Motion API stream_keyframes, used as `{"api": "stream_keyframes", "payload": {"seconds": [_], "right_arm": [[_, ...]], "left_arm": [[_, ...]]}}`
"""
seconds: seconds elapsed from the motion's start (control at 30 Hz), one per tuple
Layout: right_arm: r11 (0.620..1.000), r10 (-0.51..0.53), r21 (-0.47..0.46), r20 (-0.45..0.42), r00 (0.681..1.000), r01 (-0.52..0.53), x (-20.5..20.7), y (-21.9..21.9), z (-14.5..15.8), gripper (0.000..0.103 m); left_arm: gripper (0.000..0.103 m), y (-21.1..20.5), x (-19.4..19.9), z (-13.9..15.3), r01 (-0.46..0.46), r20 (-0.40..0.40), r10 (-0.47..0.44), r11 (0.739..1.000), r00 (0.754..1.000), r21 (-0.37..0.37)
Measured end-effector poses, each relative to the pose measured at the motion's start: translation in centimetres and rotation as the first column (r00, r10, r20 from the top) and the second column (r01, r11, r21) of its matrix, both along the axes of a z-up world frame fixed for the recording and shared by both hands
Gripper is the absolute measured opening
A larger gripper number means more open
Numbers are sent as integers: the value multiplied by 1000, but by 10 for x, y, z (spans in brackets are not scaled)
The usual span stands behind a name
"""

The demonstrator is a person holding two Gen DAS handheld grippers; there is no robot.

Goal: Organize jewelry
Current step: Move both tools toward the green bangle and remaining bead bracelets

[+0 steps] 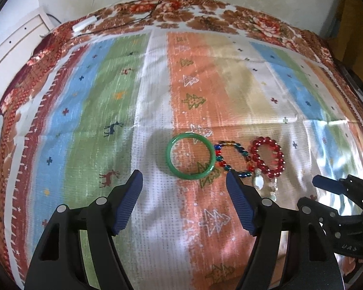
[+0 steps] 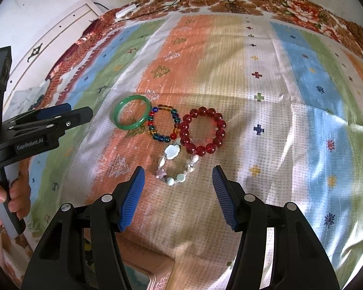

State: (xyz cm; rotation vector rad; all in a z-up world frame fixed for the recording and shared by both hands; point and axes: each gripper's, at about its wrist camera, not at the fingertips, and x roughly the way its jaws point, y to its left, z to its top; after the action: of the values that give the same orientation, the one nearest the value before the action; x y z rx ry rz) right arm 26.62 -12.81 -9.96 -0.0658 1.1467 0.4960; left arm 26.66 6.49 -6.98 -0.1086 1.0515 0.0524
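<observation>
A green bangle (image 1: 190, 156) (image 2: 131, 115), a multicoloured bead bracelet (image 1: 232, 158) (image 2: 163, 124), a red bead bracelet (image 1: 267, 156) (image 2: 203, 130) and a pale shell bracelet (image 2: 177, 165) (image 1: 265, 183) lie close together on the striped cloth (image 1: 157, 96). My left gripper (image 1: 184, 175) is open and empty, just short of the green bangle. My right gripper (image 2: 177, 171) is open and empty, its fingers either side of the pale bracelet's near edge. The left gripper also shows at the left of the right wrist view (image 2: 60, 114).
A floral bedspread (image 1: 205, 17) lies under the cloth. A white cable box (image 1: 84, 24) with black wires sits at the far edge. A white cabinet (image 2: 48, 41) stands to the left. A pink box (image 2: 155, 275) is at the near edge.
</observation>
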Motion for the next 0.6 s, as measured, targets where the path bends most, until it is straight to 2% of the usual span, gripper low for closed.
{"api": "stream_keyframes", "payload": {"seconds": [0.6], "right_arm": [[999,-7,-41,-69,998,4,22,8,-29,58]], "left_arm": [[71,8,31,-41,-4,-103,5,1000,995,5]]}}
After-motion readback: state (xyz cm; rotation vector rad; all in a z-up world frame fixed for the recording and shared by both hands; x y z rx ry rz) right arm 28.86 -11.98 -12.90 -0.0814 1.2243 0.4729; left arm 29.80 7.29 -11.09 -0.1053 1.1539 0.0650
